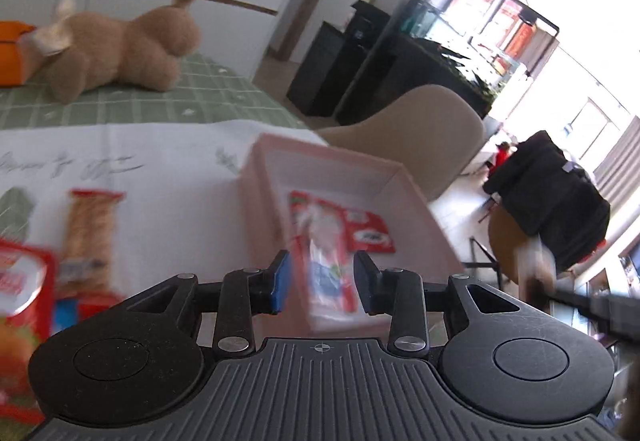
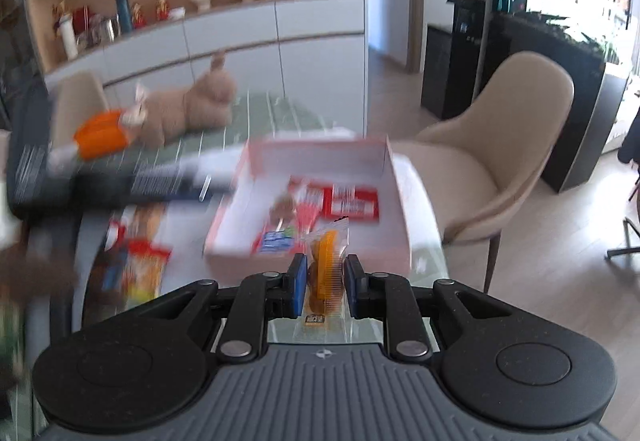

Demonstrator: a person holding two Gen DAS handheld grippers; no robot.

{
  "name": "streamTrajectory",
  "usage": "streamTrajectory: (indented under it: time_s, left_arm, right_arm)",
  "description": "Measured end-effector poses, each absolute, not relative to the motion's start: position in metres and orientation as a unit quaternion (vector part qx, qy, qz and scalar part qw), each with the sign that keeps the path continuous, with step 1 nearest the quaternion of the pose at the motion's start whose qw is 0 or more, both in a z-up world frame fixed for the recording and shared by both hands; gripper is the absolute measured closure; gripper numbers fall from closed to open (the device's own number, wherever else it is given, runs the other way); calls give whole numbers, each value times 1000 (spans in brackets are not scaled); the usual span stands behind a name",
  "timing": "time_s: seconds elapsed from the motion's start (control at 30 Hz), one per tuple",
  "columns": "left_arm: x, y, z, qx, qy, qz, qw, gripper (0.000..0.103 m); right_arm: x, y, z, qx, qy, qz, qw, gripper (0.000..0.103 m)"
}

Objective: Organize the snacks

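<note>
A pink box [image 1: 420, 217] [image 2: 394, 197] stands near the table's right edge. A red packet [image 1: 368, 233] [image 2: 354, 203] and a long red, white and blue packet [image 1: 324, 261] [image 2: 280, 229] lie flat in it. My left gripper [image 1: 323, 281] hovers over the long packet. Its blue pads stand apart, a little clear of the packet's edges, and they hold nothing. In the right wrist view its blurred dark body [image 2: 120, 181] reaches towards the box from the left. My right gripper [image 2: 325, 281] is shut on an orange snack in a clear wrapper [image 2: 326, 265], in front of the box.
Loose snack packets [image 1: 92, 241] [image 2: 140, 269] lie on the white cloth left of the box. A plush rabbit [image 1: 132, 49] [image 2: 188, 109] with an orange carrot [image 2: 100, 137] lies at the far side on the green checked cloth. A beige chair [image 2: 500, 145] stands beyond the table's right edge.
</note>
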State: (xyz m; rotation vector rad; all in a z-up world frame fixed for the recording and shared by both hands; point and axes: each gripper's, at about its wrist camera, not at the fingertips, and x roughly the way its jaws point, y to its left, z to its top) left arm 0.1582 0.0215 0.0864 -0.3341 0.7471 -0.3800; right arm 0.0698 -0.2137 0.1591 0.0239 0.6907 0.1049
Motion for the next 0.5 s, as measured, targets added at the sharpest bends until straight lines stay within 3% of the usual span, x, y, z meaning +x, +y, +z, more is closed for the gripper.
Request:
streamTrajectory:
  time_s: [0.1, 0.2, 0.3, 0.4, 0.5]
  left_arm:
    - [141, 47, 79, -162, 367, -140, 905, 65]
    - [123, 70, 69, -148, 386, -85, 906, 65]
    - [105, 90, 60, -133, 411, -45, 901, 65]
    - [88, 108, 52, -128, 439, -19, 889, 66]
    - [71, 123, 51, -134, 447, -12, 884, 66]
  right_arm:
    - [114, -209, 164, 37, 320, 72, 944, 82]
    - [156, -192, 155, 42, 352, 66, 933, 63]
    - [170, -147, 145, 10, 365, 123, 923, 60]
    - [180, -90, 124, -15, 392, 187, 901, 46]
    - [195, -35, 98, -15, 425, 221, 878, 46]
